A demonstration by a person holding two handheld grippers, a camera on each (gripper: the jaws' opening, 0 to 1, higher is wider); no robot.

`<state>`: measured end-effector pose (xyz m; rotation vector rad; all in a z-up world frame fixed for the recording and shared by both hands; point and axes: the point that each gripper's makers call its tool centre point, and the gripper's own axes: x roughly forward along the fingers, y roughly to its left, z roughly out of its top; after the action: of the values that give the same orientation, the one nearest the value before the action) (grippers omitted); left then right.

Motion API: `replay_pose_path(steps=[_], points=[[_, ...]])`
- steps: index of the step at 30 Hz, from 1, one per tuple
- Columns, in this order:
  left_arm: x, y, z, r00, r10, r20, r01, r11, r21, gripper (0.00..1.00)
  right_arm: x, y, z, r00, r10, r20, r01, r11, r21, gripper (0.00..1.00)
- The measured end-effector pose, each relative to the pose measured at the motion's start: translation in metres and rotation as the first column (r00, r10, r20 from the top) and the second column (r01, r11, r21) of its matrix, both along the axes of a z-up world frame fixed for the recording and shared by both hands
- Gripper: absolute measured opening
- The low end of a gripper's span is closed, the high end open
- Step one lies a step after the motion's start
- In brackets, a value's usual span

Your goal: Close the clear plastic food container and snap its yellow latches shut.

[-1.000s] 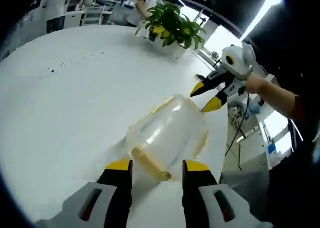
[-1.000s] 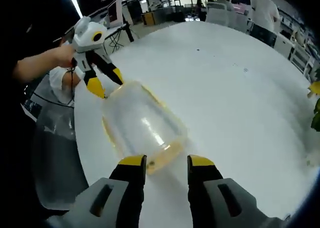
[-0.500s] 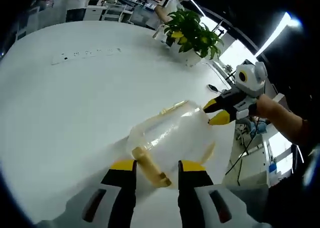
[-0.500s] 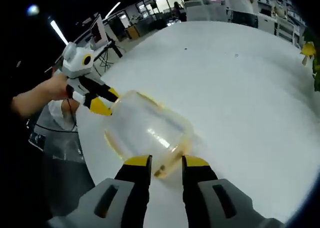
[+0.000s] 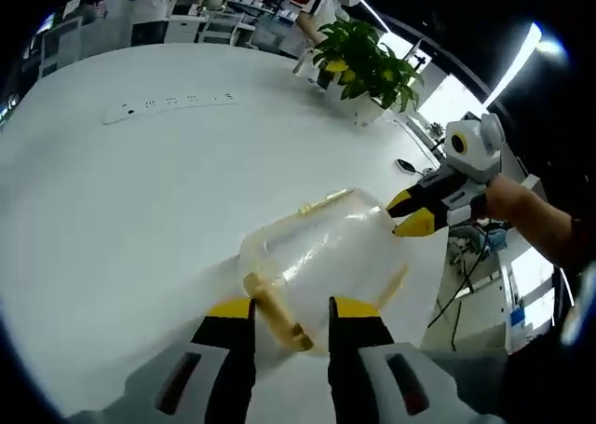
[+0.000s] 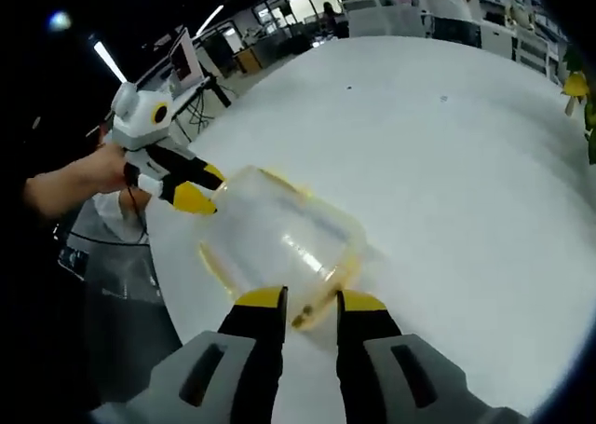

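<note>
The clear container [image 5: 321,256] rests on the white surface [image 5: 121,191]. Left tongs [image 5: 289,317] and right tongs [image 6: 310,305] each pinch a yellow latch [image 5: 275,310] at opposite ends, nearly closed, steadying it for snapping.

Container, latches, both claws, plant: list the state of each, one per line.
Container: clear, empty, lying on the white table, held from both ends.
Latch: yellow, between the left claw's jaws.
Opposite latch: yellow, between the right claw's jaws.
Left claw: shut on the latch.
Right claw: shut on the opposite latch.
Plant: upright in its white pot, far side of the table.
</note>
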<state>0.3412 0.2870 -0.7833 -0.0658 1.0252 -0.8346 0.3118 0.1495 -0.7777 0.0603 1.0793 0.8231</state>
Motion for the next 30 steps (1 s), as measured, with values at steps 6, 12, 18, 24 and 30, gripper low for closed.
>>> replay_pose_path(steps=[6, 12, 18, 24, 30], points=[[-0.002, -0.001, -0.005, 0.997, 0.050, -0.054, -0.050, 0.999, -0.003, 0.20, 0.005, 0.005, 0.001, 0.997, -0.076, -0.010, 0.077, 0.992, 0.095, 0.17], [-0.003, 0.006, -0.001, 0.997, 0.044, -0.059, -0.043, 0.999, 0.020, 0.21, 0.004, 0.006, 0.006, 0.993, -0.118, 0.009, 0.116, 0.988, 0.099, 0.18], [-0.008, 0.012, -0.002, 0.994, 0.081, -0.080, -0.079, 0.996, 0.030, 0.22, -0.001, 0.009, 0.008, 0.993, -0.116, -0.017, 0.117, 0.988, 0.096, 0.19], [-0.011, 0.018, -0.002, 0.993, 0.076, -0.089, -0.073, 0.997, 0.032, 0.23, -0.006, 0.011, 0.005, 0.994, -0.102, -0.031, 0.104, 0.993, 0.058, 0.19], [-0.011, 0.017, -0.001, 0.997, 0.056, -0.053, -0.055, 0.998, 0.025, 0.24, -0.011, 0.011, 0.005, 0.995, -0.102, -0.023, 0.103, 0.993, 0.048, 0.20]])
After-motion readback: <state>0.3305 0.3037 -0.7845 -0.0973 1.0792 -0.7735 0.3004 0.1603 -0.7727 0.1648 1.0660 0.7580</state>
